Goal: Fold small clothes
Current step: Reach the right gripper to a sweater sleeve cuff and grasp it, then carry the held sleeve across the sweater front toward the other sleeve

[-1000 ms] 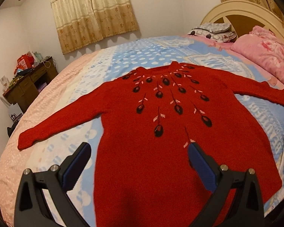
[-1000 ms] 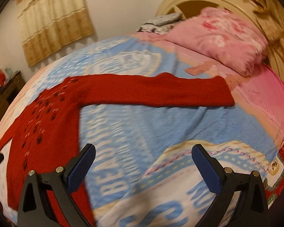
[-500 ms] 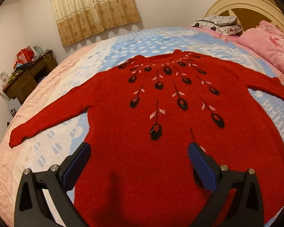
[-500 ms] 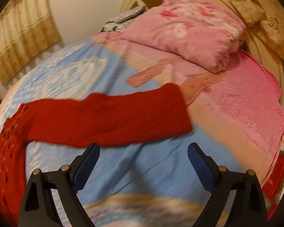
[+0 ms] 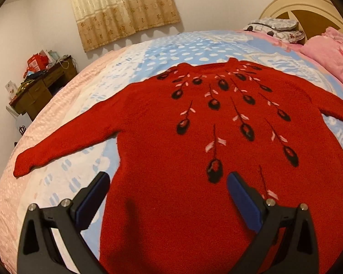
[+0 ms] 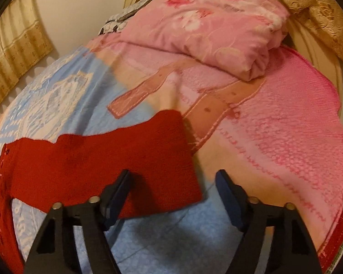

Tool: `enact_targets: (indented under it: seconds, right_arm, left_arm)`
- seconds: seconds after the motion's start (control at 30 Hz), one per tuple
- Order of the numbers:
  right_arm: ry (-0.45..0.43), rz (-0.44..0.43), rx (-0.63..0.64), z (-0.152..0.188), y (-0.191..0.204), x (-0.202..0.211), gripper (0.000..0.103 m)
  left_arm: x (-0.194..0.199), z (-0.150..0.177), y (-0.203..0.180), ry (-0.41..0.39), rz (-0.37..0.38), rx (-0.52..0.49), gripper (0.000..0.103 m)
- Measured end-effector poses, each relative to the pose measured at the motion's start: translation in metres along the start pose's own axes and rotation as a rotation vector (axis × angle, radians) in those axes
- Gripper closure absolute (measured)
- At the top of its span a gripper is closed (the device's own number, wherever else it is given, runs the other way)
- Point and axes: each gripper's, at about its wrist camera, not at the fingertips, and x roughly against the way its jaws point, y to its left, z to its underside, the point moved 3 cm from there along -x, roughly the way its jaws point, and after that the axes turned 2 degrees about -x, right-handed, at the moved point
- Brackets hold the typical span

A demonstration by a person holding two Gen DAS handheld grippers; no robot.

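A red knit sweater (image 5: 194, 141) with black and pink flower motifs lies flat, front up, on the bed, both sleeves spread out. My left gripper (image 5: 168, 182) is open and empty, low over the sweater's lower body. The sweater's right sleeve (image 6: 107, 162) stretches across the right wrist view, its cuff end near the middle. My right gripper (image 6: 172, 180) is open and empty, just over the cuff end, its left finger (image 6: 120, 191) above the sleeve and its right finger beside it over the bedcover.
The bed has a blue and pink cover (image 5: 116, 73). A pink folded quilt (image 6: 208, 25) and a grey pillow (image 5: 274, 22) lie at the headboard. A wooden desk (image 5: 38, 86) with clutter stands by the far wall under curtains (image 5: 123, 6).
My left gripper has moved in lower over the sweater's body. My right gripper has travelled right along the sleeve and down to its cuff end. Both stay open.
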Motion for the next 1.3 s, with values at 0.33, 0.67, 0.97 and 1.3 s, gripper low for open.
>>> enact_targets:
  seconds: [0.33,0.67,0.97,1.3]
  right_arm:
    - [0.004,-0.038,0.033,0.001,0.009,0.001,0.084]
    - [-0.110,-0.032,0.091,-0.018,0.038,0.046,0.088]
    - [-0.245,-0.047,0.216,-0.053,0.105,0.103,0.089]
    - [-0.338,-0.098,0.360,-0.064,0.195,0.149,0.089]
  left_arm:
    - [-0.012,0.003,0.007,0.026,-0.011,-0.002,0.000]
    - [-0.010,0.001,0.023,0.019,0.002,0.032,0.000]
    - [-0.013,0.000,0.045,0.016,0.000,0.081,0.000]
    - [-0.020,0.007,0.064,0.026,0.006,0.106,0.000]
